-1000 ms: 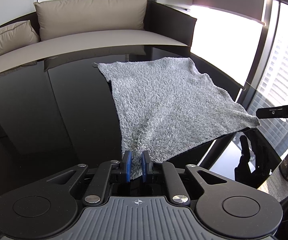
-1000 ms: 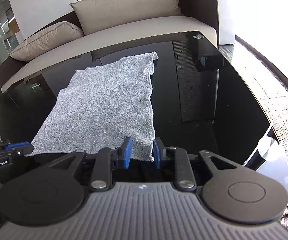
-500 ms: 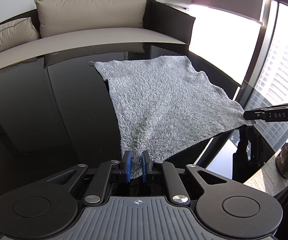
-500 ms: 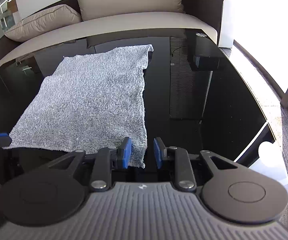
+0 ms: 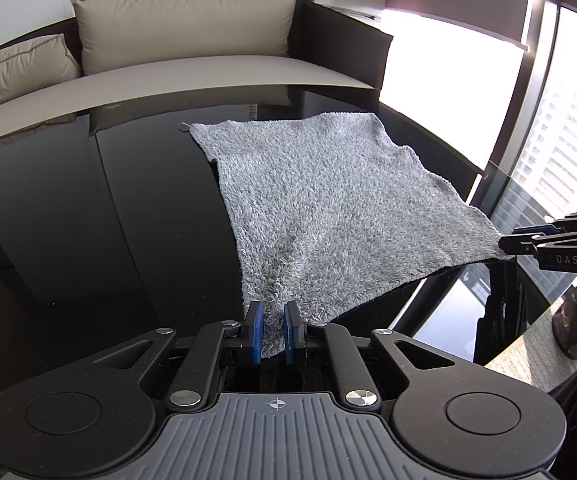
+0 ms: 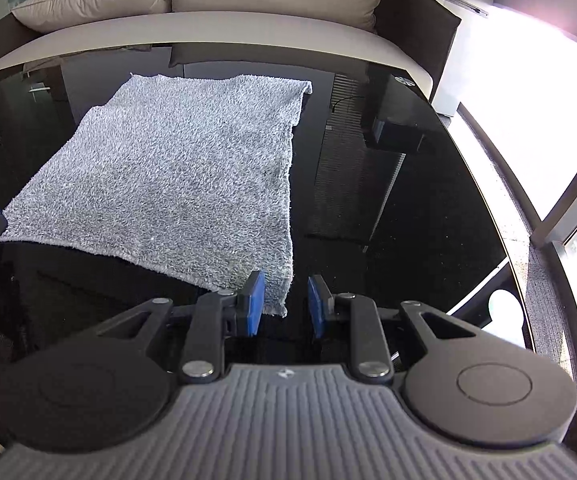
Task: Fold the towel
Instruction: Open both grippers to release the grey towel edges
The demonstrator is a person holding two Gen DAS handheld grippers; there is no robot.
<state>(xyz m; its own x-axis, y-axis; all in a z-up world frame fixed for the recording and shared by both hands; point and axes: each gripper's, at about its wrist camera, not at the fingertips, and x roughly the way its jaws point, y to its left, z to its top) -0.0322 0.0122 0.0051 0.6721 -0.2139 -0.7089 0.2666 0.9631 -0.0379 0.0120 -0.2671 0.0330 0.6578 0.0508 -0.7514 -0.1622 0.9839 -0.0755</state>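
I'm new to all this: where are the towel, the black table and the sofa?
towel (image 5: 328, 208), left wrist view, middle of its grey pile.
black table (image 5: 88, 208), left wrist view, bare glossy top.
sofa (image 6: 216, 28), right wrist view, seat cushion.

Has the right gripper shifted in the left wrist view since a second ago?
Yes. The right gripper now sits lower against the window frame, its towel corner lowered too.

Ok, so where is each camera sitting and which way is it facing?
Left wrist: on the left gripper, looking forward and down across the grey towel on the black table toward the sofa; its own jaws pinch a towel corner, and the right gripper shows at the right edge.
Right wrist: on the right gripper, same downward look toward the sofa; its own jaws flank another towel corner, with the left gripper's tip at the left edge.
Shared: towel, table, sofa, each other's gripper.
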